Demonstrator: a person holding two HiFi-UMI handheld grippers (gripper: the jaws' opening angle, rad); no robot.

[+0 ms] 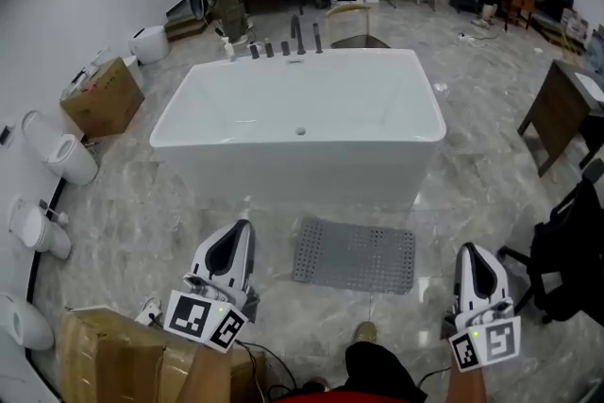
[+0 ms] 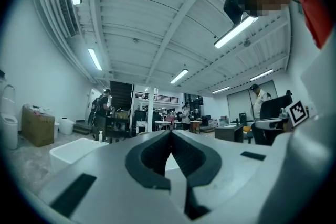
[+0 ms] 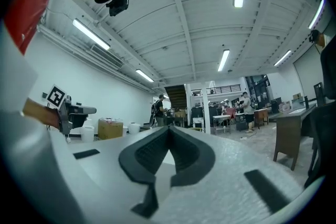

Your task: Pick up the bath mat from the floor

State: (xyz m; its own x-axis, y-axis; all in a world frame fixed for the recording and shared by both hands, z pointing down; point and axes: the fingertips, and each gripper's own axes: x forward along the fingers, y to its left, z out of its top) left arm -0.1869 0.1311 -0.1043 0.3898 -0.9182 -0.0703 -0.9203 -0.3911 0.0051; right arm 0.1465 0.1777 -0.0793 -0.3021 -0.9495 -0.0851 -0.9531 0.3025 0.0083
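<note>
A grey perforated bath mat (image 1: 355, 255) lies flat on the marble floor just in front of the white bathtub (image 1: 300, 129). My left gripper (image 1: 242, 226) is held up to the mat's left, its jaws shut on nothing. To the mat's right, my right gripper (image 1: 472, 252) is also shut and empty. Both point forward across the room. In the left gripper view the left gripper (image 2: 170, 134) shows its pads pressed together. The right gripper (image 3: 169, 129) looks the same in the right gripper view. Neither gripper view shows the mat.
A cardboard box (image 1: 123, 356) sits at my lower left, another cardboard box (image 1: 102, 96) by the left wall with toilets (image 1: 58, 147). A dark chair with a bag (image 1: 568, 252) stands at right, a wooden table (image 1: 559, 111) beyond. People work at the room's far end. My shoe (image 1: 365, 332) is near the mat.
</note>
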